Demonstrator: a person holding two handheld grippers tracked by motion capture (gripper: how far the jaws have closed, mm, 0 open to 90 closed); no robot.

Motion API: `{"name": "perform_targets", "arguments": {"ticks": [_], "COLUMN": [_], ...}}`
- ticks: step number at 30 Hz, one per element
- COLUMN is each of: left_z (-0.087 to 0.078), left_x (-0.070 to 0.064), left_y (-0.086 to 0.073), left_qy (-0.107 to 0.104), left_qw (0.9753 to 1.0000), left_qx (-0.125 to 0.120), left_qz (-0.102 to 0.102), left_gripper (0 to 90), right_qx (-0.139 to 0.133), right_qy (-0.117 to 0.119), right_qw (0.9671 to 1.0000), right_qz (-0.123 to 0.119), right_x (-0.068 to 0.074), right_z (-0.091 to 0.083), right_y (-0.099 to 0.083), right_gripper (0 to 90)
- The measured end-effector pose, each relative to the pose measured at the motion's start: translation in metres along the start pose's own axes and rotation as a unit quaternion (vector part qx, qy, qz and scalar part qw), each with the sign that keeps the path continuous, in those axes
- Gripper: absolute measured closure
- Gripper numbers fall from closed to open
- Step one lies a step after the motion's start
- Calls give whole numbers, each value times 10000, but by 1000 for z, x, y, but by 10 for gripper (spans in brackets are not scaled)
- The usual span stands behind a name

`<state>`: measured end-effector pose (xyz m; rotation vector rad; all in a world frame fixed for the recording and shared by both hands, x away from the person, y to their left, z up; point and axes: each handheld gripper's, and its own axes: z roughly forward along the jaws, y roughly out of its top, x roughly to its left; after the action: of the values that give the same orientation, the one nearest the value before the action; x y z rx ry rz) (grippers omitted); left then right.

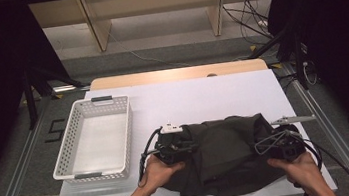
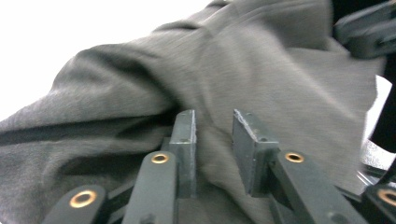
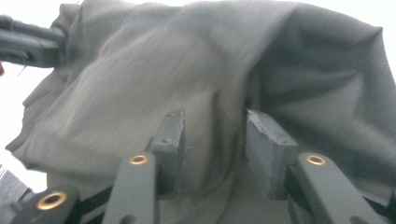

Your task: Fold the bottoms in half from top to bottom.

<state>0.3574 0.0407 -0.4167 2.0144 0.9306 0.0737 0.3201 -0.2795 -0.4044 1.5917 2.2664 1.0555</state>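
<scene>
On the table [image 1: 202, 94], between the two grippers: a dark grey garment [image 1: 225, 155] is spread in rumpled folds near the front edge.
Left gripper [image 1: 171, 151]: held at the garment's left edge; in the left gripper view [image 2: 214, 135] its jaws are seen parted, with a fold of the grey cloth [image 2: 196, 84] lying between and beyond them, not clamped.
Right gripper [image 1: 284, 146]: held at the garment's right edge; in the right gripper view [image 3: 215, 140] its jaws are likewise apart, with a ridge of cloth [image 3: 187, 70] risen between them.
Basket [image 1: 74, 140]: a white perforated basket is set just left of the left gripper, apart from the garment; nothing is seen in it.
</scene>
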Motion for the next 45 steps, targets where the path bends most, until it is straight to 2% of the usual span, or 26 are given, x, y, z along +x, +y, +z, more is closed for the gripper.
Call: {"name": "perform_targets", "arguments": {"ticks": [3,7,11,13,15,17,19,20,21,25,27,29,31,34,35,37,38,41,43,44,45], "left_z": [-3,5,15,19,20,21,20,19,18,11,8,5,3,-1,-3,-4,-3,0,0,-1,-1], "left_x": [-17,-40,-53,-52,-48,-48,-48,-48,-47,-44,-41,-39,-39,-37,-34,-31,-31,-38,-37,-36,-35], "left_y": [-2,-14,-26,-29,-32,-37,-39,-39,-38,-41,-43,-45,-46,-48,-48,-49,-49,-49,-50,-50,-50], "left_qy": [-130,-386,-279,-20,-81,-10,33,26,7,-19,-26,-40,-28,49,19,-47,-66,18,-16,-30,-47], "left_qw": [9998,9975,9945,9935,9925,9907,9898,9900,9896,9901,9900,9906,9904,9897,9901,9913,9917,9899,9910,9912,9917], "left_qx": [69,459,712,729,784,813,791,759,758,684,672,658,640,604,585,552,545,533,520,534,524], "left_qz": [154,382,715,876,939,1087,1188,1186,1225,1224,1237,1200,1223,1295,1276,1190,1166,1312,1230,1210,1171], "left_gripper": [578,469,378,452,610,752,832,850,860,868,868,868,869,876,877,877,876,869,846,839,839], "right_qx": [131,249,405,510,554,575,586,528,460,106,12,29,123,169,98,15,0,77,206,201,121], "right_qy": [59,25,8,4,-14,-38,-24,-22,-26,-225,-163,-14,82,-111,-119,82,76,-201,-149,-145,-177], "right_qw": [9999,9997,9992,9987,9984,9983,9982,9986,9989,9994,9993,9994,9994,9996,9995,9990,9989,9994,9993,9992,9992], "right_qz": [-51,-22,16,-38,-63,-103,-84,-53,3,228,327,342,304,198,258,449,458,263,275,315,337], "right_x": [7,12,14,15,18,20,20,18,16,3,-3,-4,-3,-6,-11,-20,-21,-16,-17,-17,-17], "right_z": [3,5,11,15,17,19,20,20,19,11,11,16,24,24,21,17,18,28,31,29,25], "right_y": [-8,-17,-28,-31,-33,-33,-33,-33,-32,-24,-19,-14,-10,-5,-3,2,4,9,9,8,8], "right_gripper": [665,761,844,877,882,882,857,790,721,679,679,735,877,897,898,898,898,894,863,794,685]}}
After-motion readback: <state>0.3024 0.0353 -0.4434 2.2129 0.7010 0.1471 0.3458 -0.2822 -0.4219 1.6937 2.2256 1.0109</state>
